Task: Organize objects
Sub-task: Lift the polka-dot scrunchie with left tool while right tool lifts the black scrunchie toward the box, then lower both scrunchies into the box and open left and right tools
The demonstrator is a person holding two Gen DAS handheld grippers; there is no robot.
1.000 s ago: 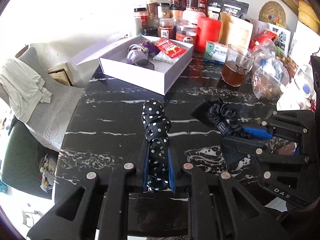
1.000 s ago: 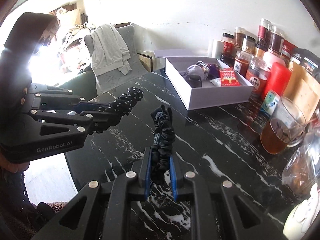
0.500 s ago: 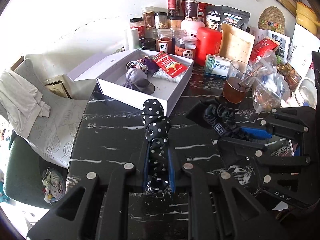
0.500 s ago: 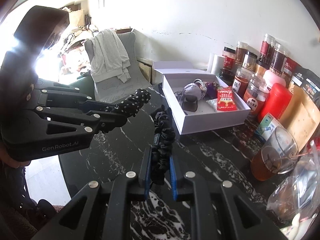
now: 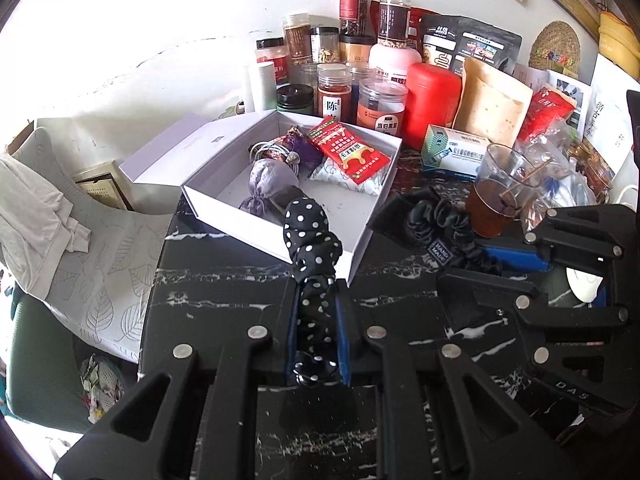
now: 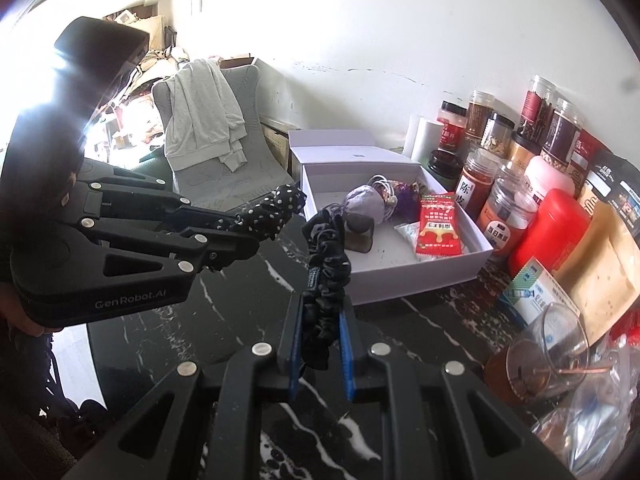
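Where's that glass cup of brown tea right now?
The glass cup of brown tea stands on the black marble table, right of the open white box in the left wrist view, beside the blue-green medicine carton.

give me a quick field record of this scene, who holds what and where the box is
left gripper: shut on polka-dot scrunchie
right gripper: shut on black scrunchie
white box: open, lid flipped back, on the dark marble table
in box: red packet, grey pouch
behind box: jars, red canister
right of box: glass of brown drink
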